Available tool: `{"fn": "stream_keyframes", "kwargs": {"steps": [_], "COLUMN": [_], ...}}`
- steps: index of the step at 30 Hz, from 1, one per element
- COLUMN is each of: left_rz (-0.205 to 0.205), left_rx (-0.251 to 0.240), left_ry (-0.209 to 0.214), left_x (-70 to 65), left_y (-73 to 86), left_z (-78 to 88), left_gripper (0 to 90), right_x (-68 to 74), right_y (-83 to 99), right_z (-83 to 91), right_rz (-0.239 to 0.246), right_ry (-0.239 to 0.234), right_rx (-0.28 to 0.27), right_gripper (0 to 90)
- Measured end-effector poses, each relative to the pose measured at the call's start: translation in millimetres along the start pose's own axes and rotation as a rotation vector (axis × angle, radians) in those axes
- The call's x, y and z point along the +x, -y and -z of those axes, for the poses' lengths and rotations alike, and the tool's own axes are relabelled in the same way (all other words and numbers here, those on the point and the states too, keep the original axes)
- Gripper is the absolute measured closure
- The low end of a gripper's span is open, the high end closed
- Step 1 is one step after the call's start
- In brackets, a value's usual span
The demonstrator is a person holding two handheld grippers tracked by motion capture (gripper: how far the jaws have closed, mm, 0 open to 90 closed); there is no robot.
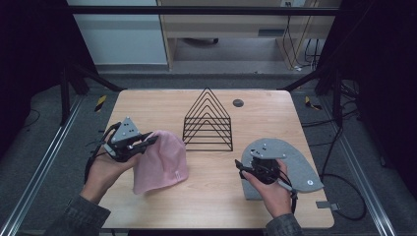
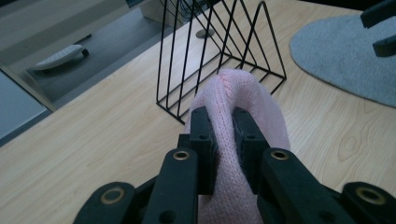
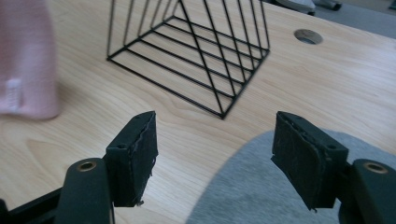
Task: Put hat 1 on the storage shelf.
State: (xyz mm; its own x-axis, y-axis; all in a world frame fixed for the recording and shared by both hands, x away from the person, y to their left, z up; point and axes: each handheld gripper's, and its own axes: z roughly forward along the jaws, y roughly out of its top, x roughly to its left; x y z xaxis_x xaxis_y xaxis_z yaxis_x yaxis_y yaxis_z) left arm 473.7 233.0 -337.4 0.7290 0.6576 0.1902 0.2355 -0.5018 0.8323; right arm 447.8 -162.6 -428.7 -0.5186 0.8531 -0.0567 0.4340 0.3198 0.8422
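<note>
A pink knitted hat [image 1: 162,160] hangs from my left gripper [image 1: 150,141], lifted at one end while its lower part drapes down to the table. In the left gripper view both pads pinch a fold of the pink hat [image 2: 252,98], so the left gripper [image 2: 225,126] is shut on it. A grey felt hat [image 1: 300,162] lies flat at the right of the table. My right gripper [image 1: 241,164] hovers over its left edge. In the right gripper view the right gripper [image 3: 215,154] stands open with nothing between its pads, above the grey hat [image 3: 252,186].
A black wire rack [image 1: 208,123] with triangular dividers stands mid-table, between the two hats and slightly behind them. A round cable hole [image 1: 238,103] sits in the wooden tabletop [image 1: 147,103] behind it. Black frame posts and cables flank the table.
</note>
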Motion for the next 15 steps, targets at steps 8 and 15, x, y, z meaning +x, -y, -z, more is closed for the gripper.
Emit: {"fn": "stream_keyframes", "kwargs": {"steps": [8,15], "left_rz": [-0.031,-0.039], "left_rx": [-0.038,-0.049], "left_ry": [0.001,0.002], "left_x": [4.8,9.8], "left_y": [-21.7,-37.1], "left_z": [9.7,12.9], "left_gripper": [80.4,80.4], "right_x": [19.7,32.9], "right_y": [-16.8,-29.2], "right_z": [-9.2,-14.0], "right_rz": [0.08,0.116], "right_ry": [-0.048,-0.09], "right_rx": [0.018,0.024], "right_gripper": [30.5,29.1]}}
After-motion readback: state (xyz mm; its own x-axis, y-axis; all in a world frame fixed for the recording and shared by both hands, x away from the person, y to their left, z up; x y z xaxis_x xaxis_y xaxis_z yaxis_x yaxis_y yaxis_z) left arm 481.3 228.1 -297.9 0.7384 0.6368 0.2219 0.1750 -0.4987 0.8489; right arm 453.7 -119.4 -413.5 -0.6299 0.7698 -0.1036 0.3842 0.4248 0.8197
